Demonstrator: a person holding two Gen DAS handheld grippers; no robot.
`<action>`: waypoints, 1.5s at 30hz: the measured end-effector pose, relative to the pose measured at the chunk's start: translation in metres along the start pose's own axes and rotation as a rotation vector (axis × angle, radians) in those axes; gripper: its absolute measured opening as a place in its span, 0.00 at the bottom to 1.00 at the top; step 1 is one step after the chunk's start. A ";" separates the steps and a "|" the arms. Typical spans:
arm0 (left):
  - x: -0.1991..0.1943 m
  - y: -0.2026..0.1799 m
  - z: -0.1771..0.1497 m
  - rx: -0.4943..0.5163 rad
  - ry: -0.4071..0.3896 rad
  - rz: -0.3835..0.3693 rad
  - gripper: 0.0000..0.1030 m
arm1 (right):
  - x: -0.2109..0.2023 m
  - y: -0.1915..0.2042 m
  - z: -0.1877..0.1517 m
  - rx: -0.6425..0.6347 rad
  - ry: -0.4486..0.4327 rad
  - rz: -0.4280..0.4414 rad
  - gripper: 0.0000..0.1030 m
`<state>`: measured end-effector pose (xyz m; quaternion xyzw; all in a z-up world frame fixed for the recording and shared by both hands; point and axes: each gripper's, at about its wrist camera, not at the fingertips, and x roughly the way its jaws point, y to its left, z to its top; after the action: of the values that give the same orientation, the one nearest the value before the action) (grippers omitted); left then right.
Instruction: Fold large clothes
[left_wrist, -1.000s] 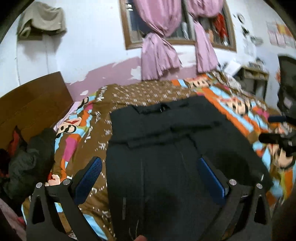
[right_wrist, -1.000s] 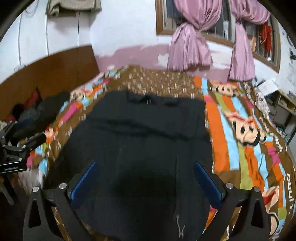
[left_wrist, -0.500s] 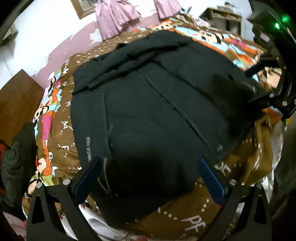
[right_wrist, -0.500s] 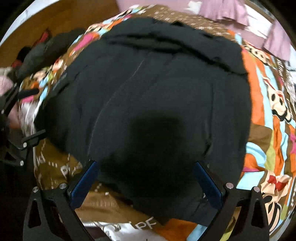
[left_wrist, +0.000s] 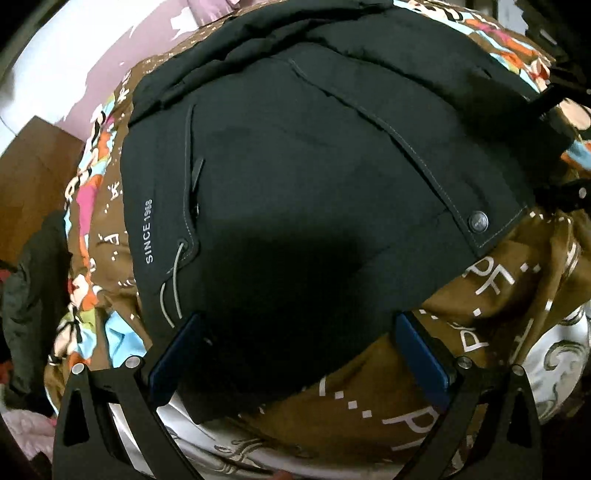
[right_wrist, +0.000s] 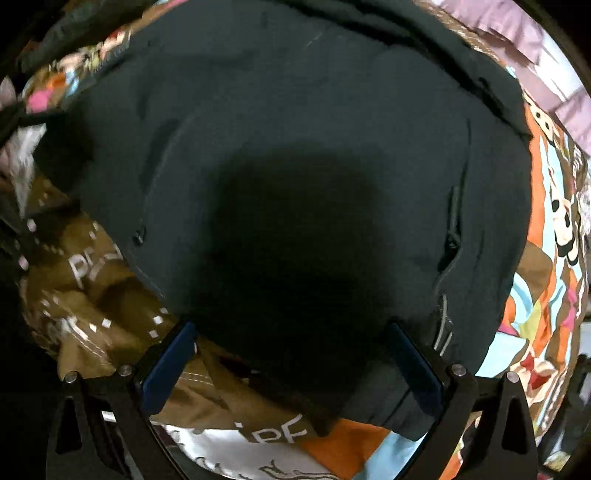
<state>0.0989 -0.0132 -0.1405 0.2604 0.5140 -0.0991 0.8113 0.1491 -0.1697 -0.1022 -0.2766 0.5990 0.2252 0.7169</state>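
Observation:
A large black jacket (left_wrist: 288, 155) lies spread flat on the bed, its hem toward me, with "SINCE 1988" printed near its left edge and a snap button (left_wrist: 478, 222) at the hem's front flap. My left gripper (left_wrist: 295, 350) hovers open just above the hem's left part, blue pads (left_wrist: 177, 354) wide apart. The right wrist view shows the same jacket (right_wrist: 295, 147) from its right side. My right gripper (right_wrist: 291, 354) is open over the hem there, nothing between its fingers. The other gripper's black frame (left_wrist: 565, 188) shows at the right edge of the left wrist view.
The bed carries a brown and cartoon-patterned quilt (left_wrist: 491, 295) that drops off at the near edge over a white sheet (left_wrist: 236, 446). A dark garment heap (left_wrist: 33, 288) lies at the left by the wooden headboard (left_wrist: 33, 166). Pink curtains (right_wrist: 535, 44) hang beyond.
Both grippers have tilted down and dropped close to the jacket's hem at the bed's near edge; the wall and window have left the views. Both stayed open.

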 end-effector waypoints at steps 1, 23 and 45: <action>0.000 -0.002 -0.001 0.013 -0.004 0.011 0.98 | 0.004 0.004 -0.001 -0.020 0.015 -0.015 1.00; 0.004 0.001 -0.009 0.073 -0.042 0.062 0.98 | -0.047 -0.035 0.067 0.156 -0.218 0.027 1.00; 0.018 0.015 -0.013 0.075 -0.006 0.033 0.98 | -0.010 -0.020 0.035 -0.049 -0.055 0.140 1.00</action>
<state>0.1028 0.0082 -0.1563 0.2989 0.5029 -0.1056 0.8041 0.1859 -0.1612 -0.0858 -0.2452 0.5912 0.2968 0.7087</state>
